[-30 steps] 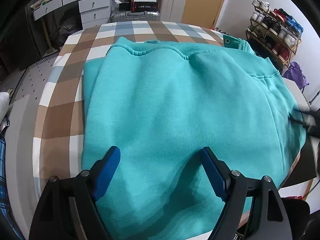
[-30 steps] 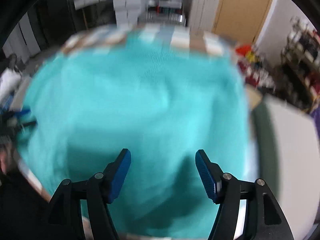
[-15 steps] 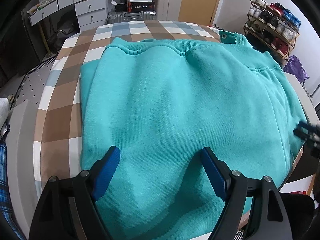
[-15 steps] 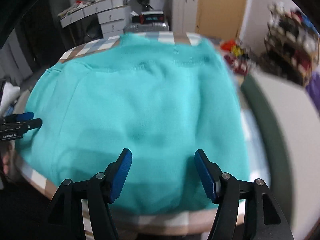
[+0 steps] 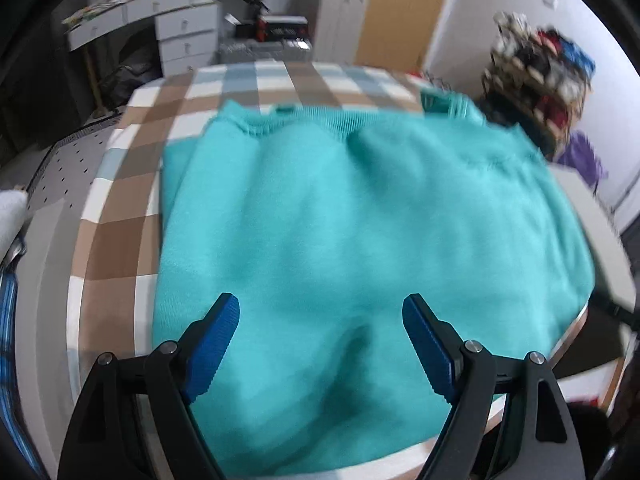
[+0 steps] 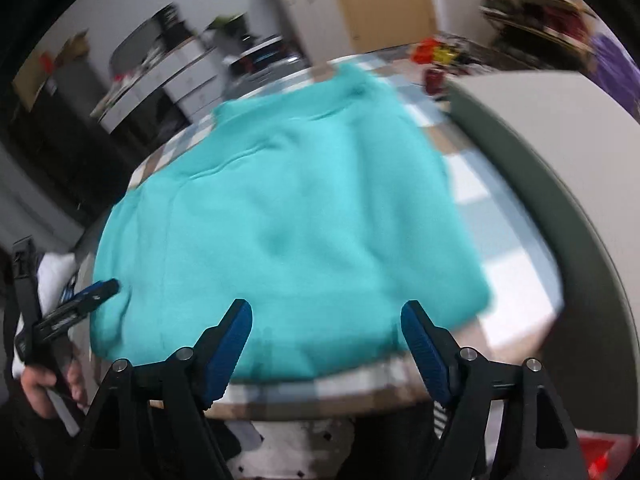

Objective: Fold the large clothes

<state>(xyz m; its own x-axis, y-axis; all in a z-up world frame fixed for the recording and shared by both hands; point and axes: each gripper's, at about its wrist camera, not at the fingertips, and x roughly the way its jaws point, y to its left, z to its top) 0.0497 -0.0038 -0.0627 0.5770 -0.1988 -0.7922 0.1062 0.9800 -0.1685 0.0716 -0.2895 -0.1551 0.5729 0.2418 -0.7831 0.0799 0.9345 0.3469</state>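
A turquoise sweatshirt [image 5: 360, 232] lies folded in a thick rectangle on the checked table [image 5: 120, 208]; its ribbed hem edge runs along the far side. My left gripper [image 5: 320, 320] hovers open over the near part of the sweatshirt, nothing between its blue pads. In the right wrist view the same sweatshirt [image 6: 288, 216] appears tilted and blurred. My right gripper [image 6: 326, 324] hangs above its near edge with its jaws opening and empty. The left gripper [image 6: 86, 296] shows at the left edge of that view, held by a hand [image 6: 40, 384].
White drawers [image 5: 184, 36], a suitcase and cabinets stand beyond the table. A shoe rack [image 5: 536, 64] is at the right. A grey-white rounded surface [image 6: 560, 168] lies right of the table. The checked table's bare part [image 6: 512, 272] shows right of the sweatshirt.
Both grippers have pulled back from the sweatshirt. The right one rolled and swung, so its view now tilts and shows the table's near edge. Its jaws stand a little wider.
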